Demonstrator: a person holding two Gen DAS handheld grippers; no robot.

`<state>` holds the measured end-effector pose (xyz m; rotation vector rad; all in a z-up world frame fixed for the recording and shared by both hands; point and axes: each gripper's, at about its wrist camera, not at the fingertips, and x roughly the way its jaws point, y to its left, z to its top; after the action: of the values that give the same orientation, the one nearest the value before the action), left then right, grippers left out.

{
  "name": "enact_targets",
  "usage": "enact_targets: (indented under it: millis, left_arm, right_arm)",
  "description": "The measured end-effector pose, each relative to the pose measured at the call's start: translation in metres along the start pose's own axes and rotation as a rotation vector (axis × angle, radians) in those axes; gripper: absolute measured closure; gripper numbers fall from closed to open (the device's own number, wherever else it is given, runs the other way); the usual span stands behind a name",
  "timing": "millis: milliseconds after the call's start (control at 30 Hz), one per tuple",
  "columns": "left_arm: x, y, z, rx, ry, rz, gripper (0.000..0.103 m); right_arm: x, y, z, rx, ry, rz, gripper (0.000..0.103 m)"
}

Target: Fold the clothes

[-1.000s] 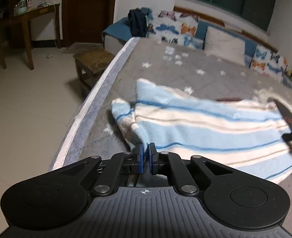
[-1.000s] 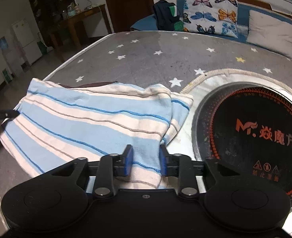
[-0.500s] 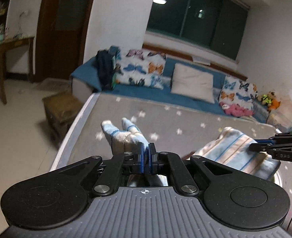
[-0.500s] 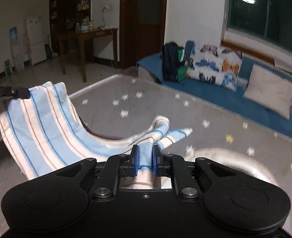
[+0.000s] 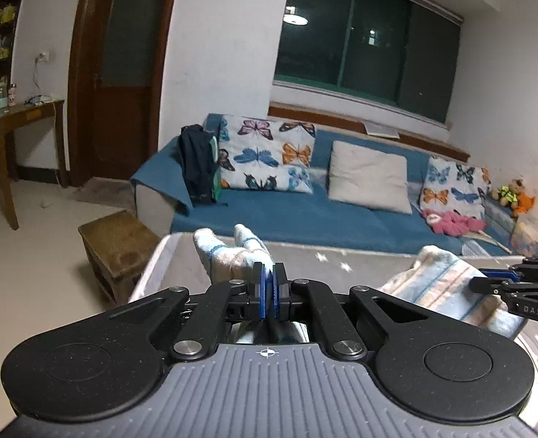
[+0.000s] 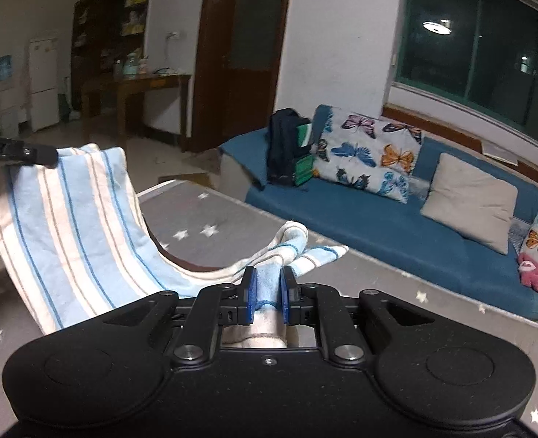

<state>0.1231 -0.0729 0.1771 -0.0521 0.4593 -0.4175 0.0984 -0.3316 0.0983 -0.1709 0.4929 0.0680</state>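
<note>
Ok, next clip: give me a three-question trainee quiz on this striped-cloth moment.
1. True or false: the left gripper is shut on the striped cloth.
2. The right gripper is: A) open and empty, B) shut on the cloth, C) resting on the sofa.
3. Fill in: between the two grippers the cloth hangs in a sagging ____ above the star-patterned surface.

Key: 1 true; 2 B; 3 curve.

Dim indoor light, fisheye-curved edges, slight blur.
</note>
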Motion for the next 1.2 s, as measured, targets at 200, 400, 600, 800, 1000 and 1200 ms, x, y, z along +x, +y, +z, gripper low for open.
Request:
enact_targets:
  millis: [200,400,600,800,1000,1200]
  left_arm:
    - [0.044,-0.001,0.001,0.026,0.064,0.048,0.099]
    - [0.083,0.001,-0.025,0.078,0.168,0.106,0.099]
    - [0.102,0.018,-0.049,0.093,0.247,0.179,0.098]
    - [0.099,0.036,-0.063,0.070,0.284,0.222,0.097]
    - [0.080,0.046,-0.076,0.058,0.292,0.265,0.089]
    - [0.050,0.049,-0.100,0.077,0.299,0.302,0.074]
  right_arm:
    - [0.021,-0.005,-0.013,0.016,0.024,-0.040,0.088]
    - [0.053,-0.004,-0.047,0.024,0.130,-0.066,0.088]
    - [0.061,-0.006,-0.077,0.030,0.198,-0.106,0.088]
    - [0.056,-0.011,-0.082,0.045,0.212,-0.109,0.084]
    - [0.041,-0.005,-0.092,0.055,0.224,-0.097,0.071]
    - [0.014,0.012,-0.112,0.067,0.228,-0.078,0.063]
